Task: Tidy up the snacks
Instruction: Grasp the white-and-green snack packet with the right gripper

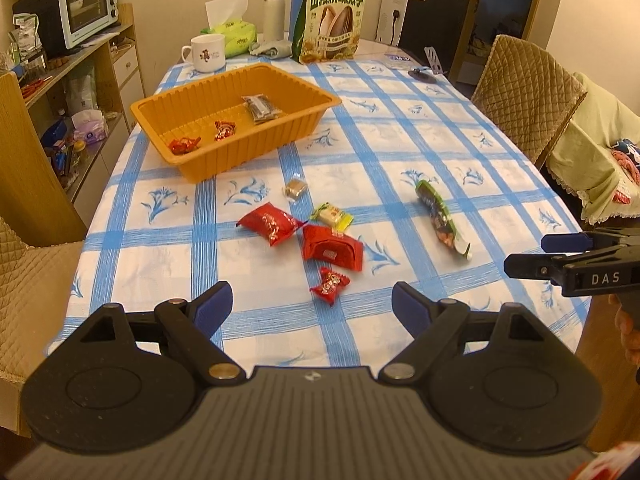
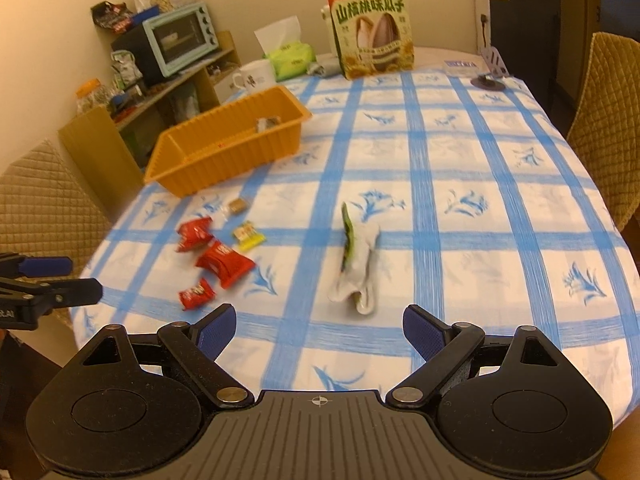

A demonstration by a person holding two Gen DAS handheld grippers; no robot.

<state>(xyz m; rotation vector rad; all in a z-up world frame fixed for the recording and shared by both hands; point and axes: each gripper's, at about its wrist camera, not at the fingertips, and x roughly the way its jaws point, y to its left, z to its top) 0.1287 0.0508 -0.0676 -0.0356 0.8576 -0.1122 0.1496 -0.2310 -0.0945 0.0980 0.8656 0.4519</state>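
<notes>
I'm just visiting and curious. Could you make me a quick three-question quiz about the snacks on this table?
1. True or false: the orange basket already holds some snacks.
2. Which loose snack lies nearest the left gripper? A) small red candy B) long green packet C) brown cube sweet
3. Fill in: both the left gripper and the right gripper are ____.

Key: 1 true; 2 A; 3 open.

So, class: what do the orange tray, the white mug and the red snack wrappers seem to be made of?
Orange tray: probably thin moulded plastic, matte, judging by its ribbed walls and rolled rim.
White mug: likely glazed ceramic; smooth, thick-walled, with a printed motif.
Red snack wrappers: looks like plastic or foil film, glossy, crinkled, with pinched ends.
</notes>
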